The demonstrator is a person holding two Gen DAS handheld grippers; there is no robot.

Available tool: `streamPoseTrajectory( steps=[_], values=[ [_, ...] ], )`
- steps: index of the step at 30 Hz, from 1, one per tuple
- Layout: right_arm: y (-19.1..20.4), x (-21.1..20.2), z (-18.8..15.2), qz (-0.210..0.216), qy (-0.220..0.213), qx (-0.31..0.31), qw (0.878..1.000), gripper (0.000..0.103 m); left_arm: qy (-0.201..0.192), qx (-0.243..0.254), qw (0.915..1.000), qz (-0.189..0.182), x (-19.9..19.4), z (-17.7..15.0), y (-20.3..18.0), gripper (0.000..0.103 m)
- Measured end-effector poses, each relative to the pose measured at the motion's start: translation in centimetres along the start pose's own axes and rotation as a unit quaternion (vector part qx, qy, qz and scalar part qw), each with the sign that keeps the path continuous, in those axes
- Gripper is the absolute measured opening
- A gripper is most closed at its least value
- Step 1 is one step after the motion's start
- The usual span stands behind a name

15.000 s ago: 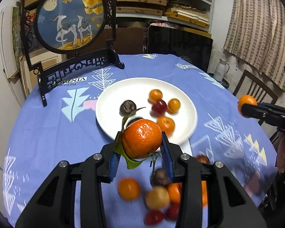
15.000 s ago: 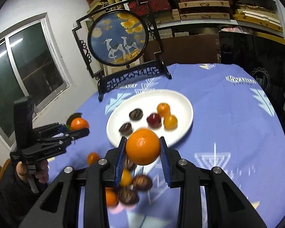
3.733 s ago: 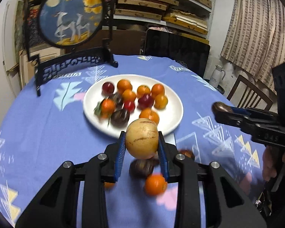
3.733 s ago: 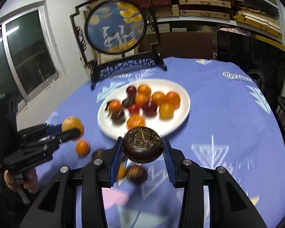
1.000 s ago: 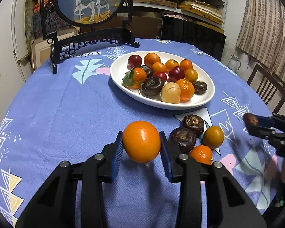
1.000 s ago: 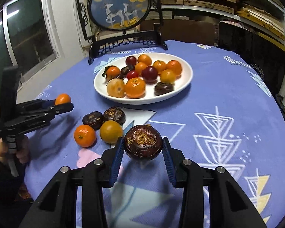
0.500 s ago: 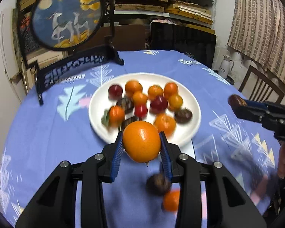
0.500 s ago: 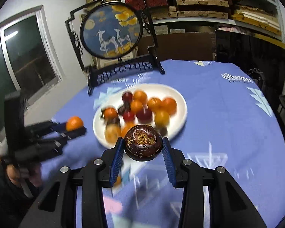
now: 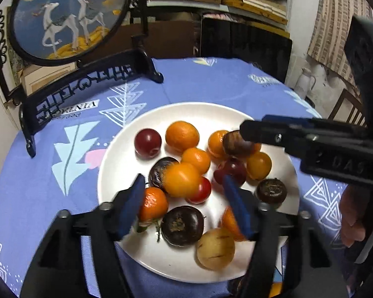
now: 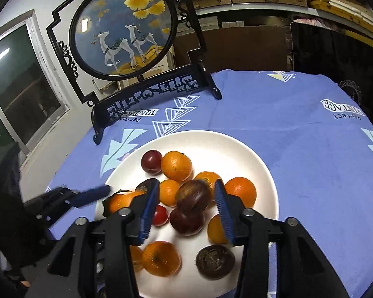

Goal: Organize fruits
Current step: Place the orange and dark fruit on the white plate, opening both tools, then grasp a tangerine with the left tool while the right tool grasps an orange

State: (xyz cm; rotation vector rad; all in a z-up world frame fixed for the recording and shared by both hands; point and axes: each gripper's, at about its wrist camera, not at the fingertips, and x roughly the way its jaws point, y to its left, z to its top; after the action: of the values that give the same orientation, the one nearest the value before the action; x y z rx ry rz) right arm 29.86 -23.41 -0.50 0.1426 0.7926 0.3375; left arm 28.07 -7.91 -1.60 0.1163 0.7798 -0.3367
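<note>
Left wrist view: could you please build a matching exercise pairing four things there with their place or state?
1. pale striped fruit
2. dark red plum
3. round deer screen
4. left gripper

A. open, above the white plate
B. at the plate's near rim
C. far left of the fruit pile
D. standing on the tablecloth beyond the plate

Pairs: 1-B, 2-C, 3-D, 4-A

Plate point(image 9: 126, 149) point(image 10: 248, 154) viewed close from above by both wrist cameras, aimed toward screen point(image 9: 69, 15) point(image 10: 123, 24). Plate and screen are shared; each gripper point(image 9: 243, 130) point(image 10: 104, 191) is seen from the other.
</note>
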Motion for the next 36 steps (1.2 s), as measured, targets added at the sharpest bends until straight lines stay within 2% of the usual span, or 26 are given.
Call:
streamPoseTrajectory(
  steps=[6,8,14,19,21,23,24,26,30,36],
  values=[
    [-0.1,-2.8,-2.0,-0.001,-0.008,-0.003,1.000,0.047,-0.015,0.025,0.9996,0.002,-3.6,-1.9,-0.7,0.066],
    [0.0,-4.5,-3.2,0.000,-0.013,-0.007,1.000,0.048,-0.015,0.040,0.9991,0.000,-5.5,-3.7,-1.3,0.069],
    [0.1,-9.4,-8.3,-0.005,-0.021,-0.011,1.000,0.049,-0.002,0.069,0.9976,-0.008,-9.9,-9.9,-3.4,0.070],
    [-0.1,-11.7,-11.9,-0.002,-0.019,-0.003,1.000,0.049,0.015,0.075,0.9971,-0.003,-10.4,-14.0,-5.4,0.069],
    [0.0,-12.0,-13.0,-0.002,-0.013,-0.001,1.000,0.049,0.029,0.074,0.9968,0.000,-9.6,-14.8,-6.3,0.064],
    [0.2,-12.2,-13.8,-0.003,-0.011,-0.001,1.000,0.049,0.046,0.073,0.9962,0.006,-8.4,-15.1,-6.8,0.045],
    [0.2,-12.3,-14.0,-0.005,-0.010,-0.001,1.000,0.049,0.049,0.073,0.9961,0.003,-7.9,-15.0,-6.8,0.044],
    [0.3,-12.4,-14.5,-0.005,-0.009,0.000,1.000,0.049,0.051,0.074,0.9959,0.011,-7.4,-14.9,-7.3,0.034],
    [0.7,-12.0,-15.0,-0.005,0.002,-0.009,1.000,0.049,0.040,0.057,0.9975,0.003,-8.0,-15.0,-6.8,0.033],
    [2.3,-9.7,-16.4,0.006,0.038,-0.037,0.999,0.049,0.001,0.023,0.9996,-0.018,-11.5,-15.6,-4.8,0.033]
  ],
)
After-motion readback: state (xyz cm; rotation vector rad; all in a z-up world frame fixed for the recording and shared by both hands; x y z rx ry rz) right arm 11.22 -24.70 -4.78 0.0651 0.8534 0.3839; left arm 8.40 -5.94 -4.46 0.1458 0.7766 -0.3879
